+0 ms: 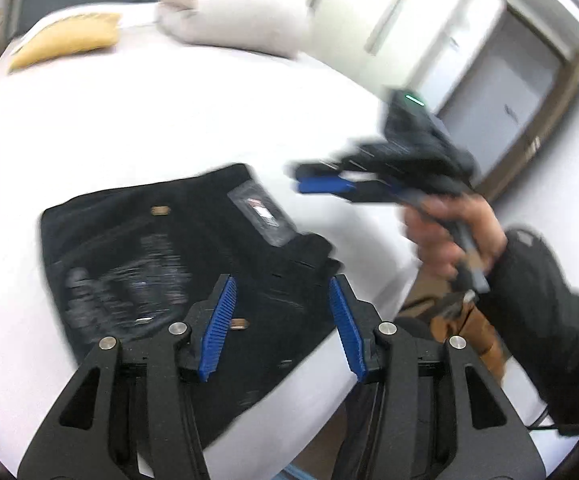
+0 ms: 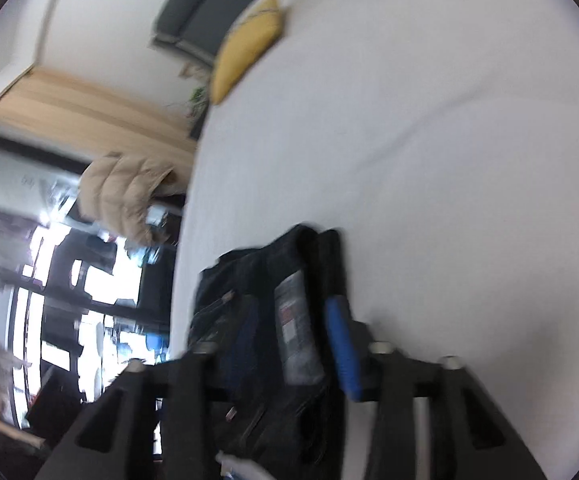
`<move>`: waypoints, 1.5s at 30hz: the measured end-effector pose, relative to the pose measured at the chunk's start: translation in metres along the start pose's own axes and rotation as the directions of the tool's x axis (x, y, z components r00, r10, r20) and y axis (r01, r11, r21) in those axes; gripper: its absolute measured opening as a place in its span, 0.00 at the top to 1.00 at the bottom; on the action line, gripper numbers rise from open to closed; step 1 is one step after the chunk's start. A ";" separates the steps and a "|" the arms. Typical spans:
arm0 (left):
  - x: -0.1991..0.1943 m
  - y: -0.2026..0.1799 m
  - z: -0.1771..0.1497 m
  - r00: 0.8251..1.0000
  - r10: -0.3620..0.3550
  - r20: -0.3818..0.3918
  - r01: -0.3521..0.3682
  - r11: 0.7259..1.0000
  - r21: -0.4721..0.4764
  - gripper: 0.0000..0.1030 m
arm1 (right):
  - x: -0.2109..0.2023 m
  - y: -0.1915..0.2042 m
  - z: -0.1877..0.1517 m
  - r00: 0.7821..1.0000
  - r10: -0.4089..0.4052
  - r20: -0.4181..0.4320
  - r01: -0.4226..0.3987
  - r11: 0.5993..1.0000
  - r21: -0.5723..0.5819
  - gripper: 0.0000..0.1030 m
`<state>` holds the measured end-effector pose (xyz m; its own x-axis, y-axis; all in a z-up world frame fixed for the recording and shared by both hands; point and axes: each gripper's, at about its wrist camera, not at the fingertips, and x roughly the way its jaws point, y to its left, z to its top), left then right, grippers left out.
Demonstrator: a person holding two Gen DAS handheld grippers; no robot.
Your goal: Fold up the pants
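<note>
Black pants [image 1: 177, 256] lie folded into a compact rectangle on the white bed [image 1: 169, 128], with a paper tag [image 1: 263, 212] on top. My left gripper [image 1: 285, 320] is open and empty, hovering above the pants' near edge. My right gripper [image 1: 313, 180] shows in the left wrist view, held in the air to the right of the pants with its blue fingers apart. In the blurred right wrist view the pants [image 2: 265, 320] and tag [image 2: 295, 332] lie between the right gripper's [image 2: 289, 340] spread fingers [image 2: 343, 348]; nothing is held.
A yellow cushion [image 1: 65, 40] and a rolled beige duvet [image 1: 233, 16] lie at the far end of the bed. The bed's edge runs at the right, with a door [image 1: 501, 100] and wardrobe beyond. A beige jacket [image 2: 125, 196] hangs beside the bed.
</note>
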<state>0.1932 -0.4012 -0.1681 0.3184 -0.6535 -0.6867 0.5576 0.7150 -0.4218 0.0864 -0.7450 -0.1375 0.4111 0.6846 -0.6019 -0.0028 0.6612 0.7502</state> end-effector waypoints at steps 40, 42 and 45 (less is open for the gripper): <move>-0.082 0.147 -0.060 0.987 -0.135 0.091 0.151 0.968 -0.200 0.89 | -0.009 0.003 -0.057 0.999 0.032 0.043 -0.033 0.999 0.016 0.33; -0.084 0.164 -0.050 0.991 -0.090 0.096 0.111 0.965 -0.239 0.89 | -0.006 0.000 -0.050 1.000 0.008 0.008 -0.008 1.000 0.014 0.33; -0.074 0.178 -0.039 0.998 -0.037 0.054 0.051 0.960 -0.276 0.89 | 0.009 -0.011 -0.037 0.999 -0.030 -0.032 0.031 0.998 0.050 0.33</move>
<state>0.2392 -0.2161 -0.2156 0.3387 -0.6921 -0.6374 0.3401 0.7217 -0.6029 0.0565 -0.7349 -0.1616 0.3816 0.6742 -0.6323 0.0556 0.6661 0.7438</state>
